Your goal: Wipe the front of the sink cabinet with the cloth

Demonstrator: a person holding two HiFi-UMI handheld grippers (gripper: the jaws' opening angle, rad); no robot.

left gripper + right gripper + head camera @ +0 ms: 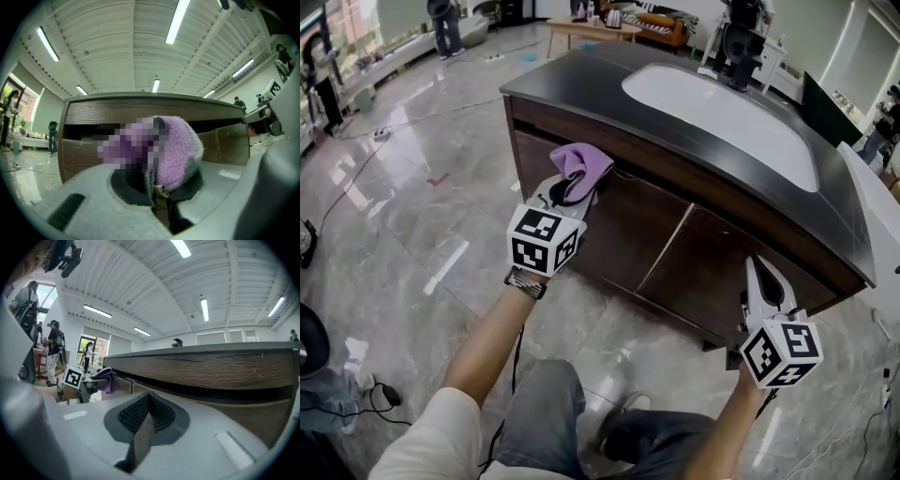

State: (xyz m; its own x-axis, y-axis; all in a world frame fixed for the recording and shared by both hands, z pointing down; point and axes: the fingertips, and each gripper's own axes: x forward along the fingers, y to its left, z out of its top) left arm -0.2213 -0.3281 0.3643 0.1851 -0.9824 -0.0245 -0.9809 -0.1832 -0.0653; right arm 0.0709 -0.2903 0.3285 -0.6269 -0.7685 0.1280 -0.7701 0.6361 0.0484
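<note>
Floor (412, 206) at frame left open, gives arm room. Left gripper (570, 192), centre-left, clamps bunched purple cloth (581, 167) at upper-left corner of cabinet front (628, 234), seemingly touching: likely wipe start. Doors rightward unobstructed. Sink (722, 112) above. Right gripper (761, 281), lower right, jaws pressed together, empty, parked near right door.

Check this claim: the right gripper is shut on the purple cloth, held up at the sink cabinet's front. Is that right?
No. The left gripper is shut on the purple cloth, held up at the sink cabinet's front. The left gripper view shows the cloth between its jaws; the right gripper is shut and empty.
</note>
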